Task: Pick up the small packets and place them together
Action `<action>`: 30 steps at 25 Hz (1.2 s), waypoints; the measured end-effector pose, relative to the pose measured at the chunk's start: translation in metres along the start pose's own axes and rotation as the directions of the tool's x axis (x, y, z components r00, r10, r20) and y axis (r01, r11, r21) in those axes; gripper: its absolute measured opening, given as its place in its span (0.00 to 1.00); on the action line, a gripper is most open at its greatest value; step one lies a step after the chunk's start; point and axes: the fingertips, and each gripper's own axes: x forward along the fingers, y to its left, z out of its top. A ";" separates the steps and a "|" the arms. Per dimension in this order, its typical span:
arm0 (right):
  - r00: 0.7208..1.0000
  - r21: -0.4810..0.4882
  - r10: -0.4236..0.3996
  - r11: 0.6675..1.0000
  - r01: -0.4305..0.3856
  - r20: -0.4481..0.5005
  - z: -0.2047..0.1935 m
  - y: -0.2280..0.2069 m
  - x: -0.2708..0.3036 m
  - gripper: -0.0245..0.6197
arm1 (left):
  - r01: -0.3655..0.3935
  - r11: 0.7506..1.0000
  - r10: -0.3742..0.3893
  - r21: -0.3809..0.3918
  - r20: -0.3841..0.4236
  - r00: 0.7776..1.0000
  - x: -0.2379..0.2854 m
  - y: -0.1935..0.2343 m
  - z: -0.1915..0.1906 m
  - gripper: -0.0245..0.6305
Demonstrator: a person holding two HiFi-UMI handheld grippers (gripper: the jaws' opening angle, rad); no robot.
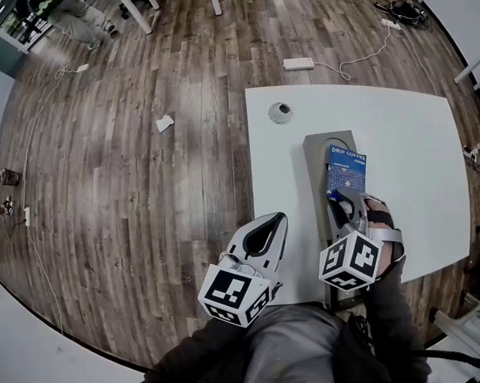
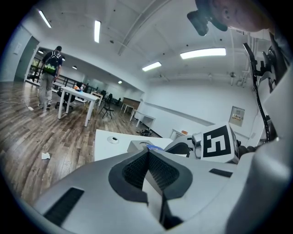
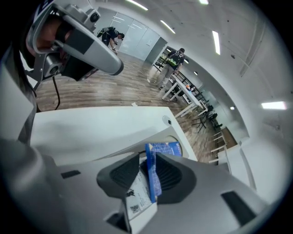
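left gripper (image 1: 275, 220) held low, pointing forward, jaws pressed together, nothing between pads; marker cube (image 1: 234, 294) at rear, toward body. right gripper (image 1: 340, 201) tipped steeply down, jaws slightly apart, blue packet (image 3: 164, 149) standing between them, one pad clear of it. right hand (image 1: 383, 233) wrapped round grip, dark sleeve (image 1: 393, 312) behind.
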 end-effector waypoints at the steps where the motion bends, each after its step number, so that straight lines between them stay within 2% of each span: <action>1: 1.000 0.008 0.021 1.000 -0.022 0.004 0.000 0.003 0.000 0.20 | -0.002 1.000 0.002 -0.001 0.001 1.000 -0.001 0.001 0.000 0.04; 4: 0.997 0.043 0.073 0.996 -0.075 0.034 0.004 0.010 -0.003 0.26 | -0.006 1.000 0.006 -0.001 0.002 1.000 -0.002 0.001 -0.001 0.04; 7: 0.991 0.086 0.084 0.992 -0.093 0.102 0.012 0.012 -0.013 0.27 | -0.007 1.000 0.007 0.005 0.002 1.000 -0.003 -0.001 -0.004 0.04; 13: 0.985 0.151 0.037 0.986 -0.063 0.169 0.003 0.017 -0.040 0.27 | 0.021 0.999 -0.021 0.037 -0.009 1.000 -0.004 -0.029 -0.014 0.04; 18: 0.986 0.259 -0.022 0.965 -0.022 0.167 -0.040 0.028 -0.067 0.27 | 0.058 0.996 -0.056 0.073 -0.031 0.998 -0.009 -0.068 -0.029 0.04; 24: 0.988 0.375 0.003 0.925 -0.062 0.157 -0.101 0.096 -0.093 0.27 | 0.112 0.985 -0.105 0.131 -0.061 0.993 -0.025 -0.140 -0.058 0.04; 28: 0.978 0.420 0.037 0.899 -0.123 0.207 -0.119 0.144 -0.117 0.27 | 0.132 0.980 -0.119 0.152 -0.094 0.988 -0.046 -0.191 -0.084 0.04; 30: 0.975 0.412 0.030 0.903 -0.121 0.222 -0.123 0.156 -0.129 0.27 | 0.146 0.976 -0.129 0.164 -0.111 0.985 -0.055 -0.211 -0.093 0.04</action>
